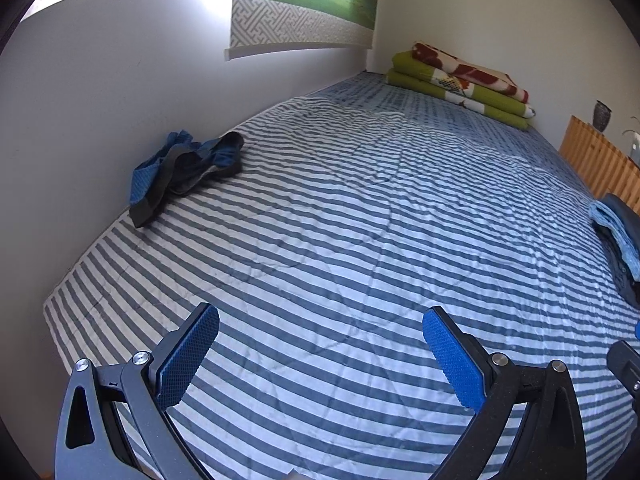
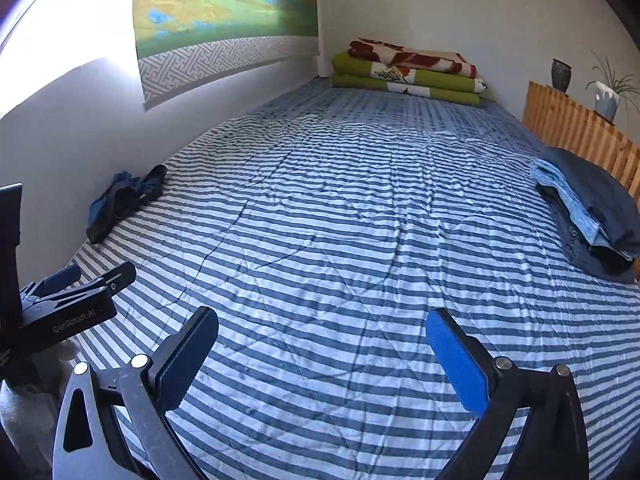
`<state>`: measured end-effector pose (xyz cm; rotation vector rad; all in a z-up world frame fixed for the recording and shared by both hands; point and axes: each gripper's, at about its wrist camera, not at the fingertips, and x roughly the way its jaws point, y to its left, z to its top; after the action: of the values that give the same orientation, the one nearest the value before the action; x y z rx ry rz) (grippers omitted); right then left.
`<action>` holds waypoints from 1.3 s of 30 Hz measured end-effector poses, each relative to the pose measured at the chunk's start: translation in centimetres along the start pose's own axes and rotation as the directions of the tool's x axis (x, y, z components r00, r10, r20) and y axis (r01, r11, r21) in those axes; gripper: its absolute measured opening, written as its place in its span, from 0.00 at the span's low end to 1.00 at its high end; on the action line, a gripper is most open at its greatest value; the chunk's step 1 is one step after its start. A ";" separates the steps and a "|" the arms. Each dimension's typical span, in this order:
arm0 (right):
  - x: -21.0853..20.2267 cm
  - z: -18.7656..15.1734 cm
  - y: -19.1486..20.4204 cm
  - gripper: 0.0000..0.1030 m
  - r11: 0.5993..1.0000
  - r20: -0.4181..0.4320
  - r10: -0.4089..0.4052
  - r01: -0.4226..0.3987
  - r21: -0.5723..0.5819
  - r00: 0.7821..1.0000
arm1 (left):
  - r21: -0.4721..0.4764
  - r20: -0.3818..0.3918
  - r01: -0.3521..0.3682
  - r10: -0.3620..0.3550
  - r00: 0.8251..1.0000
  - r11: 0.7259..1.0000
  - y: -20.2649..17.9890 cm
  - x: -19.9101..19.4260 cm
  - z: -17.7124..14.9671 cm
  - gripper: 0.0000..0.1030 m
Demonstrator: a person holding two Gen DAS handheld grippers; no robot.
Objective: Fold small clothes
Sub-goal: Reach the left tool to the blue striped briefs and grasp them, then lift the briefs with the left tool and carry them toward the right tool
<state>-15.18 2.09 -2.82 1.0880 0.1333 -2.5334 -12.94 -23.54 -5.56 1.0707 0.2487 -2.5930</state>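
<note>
Blue-padded jaws gape wide on both tools: my left gripper (image 1: 320, 356) and right gripper (image 2: 322, 360) hover empty over the striped quilt (image 1: 360, 220). Unfolded pile of small clothes (image 1: 184, 168), blue and dark, sits crumpled by the wall, well apart from both. Folded stack (image 2: 588, 208) lies at the right edge near the wooden headboard (image 2: 576, 132). Judged step: between garments, fetching. Next: reach left to the pile, pinch one piece, drag it to the quilt's middle.

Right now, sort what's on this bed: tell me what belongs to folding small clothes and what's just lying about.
For the job: crumpled blue and black garment by the wall; stack of folded clothes; left tongs and right tongs, both open.

Lying about: folded blankets; vase; potted plant; wall hanging.
</note>
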 end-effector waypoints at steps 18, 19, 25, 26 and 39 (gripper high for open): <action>3.1 -0.8 3.9 0.99 0.999 -0.062 0.030 -0.031 -0.031 0.998 | -0.231 -0.149 -0.302 0.274 0.950 0.925 20.6 14.7 12.5 0.93; 2.8 -0.8 3.8 0.99 0.999 -0.056 0.026 -0.028 -0.031 0.998 | -0.232 -0.175 -0.309 0.273 0.946 0.922 21.2 15.5 13.1 0.93; 2.0 -1.4 2.5 0.99 1.000 -0.059 0.020 -0.020 -0.006 0.998 | -0.228 -0.300 -0.343 0.270 0.915 0.911 23.2 20.2 14.4 0.93; 1.9 -1.6 2.2 0.99 1.000 -0.063 0.020 -0.020 0.000 0.998 | -0.230 -0.314 -0.335 0.256 0.914 0.914 23.3 20.9 14.3 0.93; 0.6 -3.7 -3.2 0.99 0.995 -0.076 -0.032 0.039 0.092 0.997 | -0.266 -0.268 -0.180 0.107 0.957 0.947 21.9 18.8 12.2 0.03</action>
<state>-14.22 5.73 -6.03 1.2270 0.0552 -2.5539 -25.55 -51.70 -11.19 1.2524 0.5674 -2.2035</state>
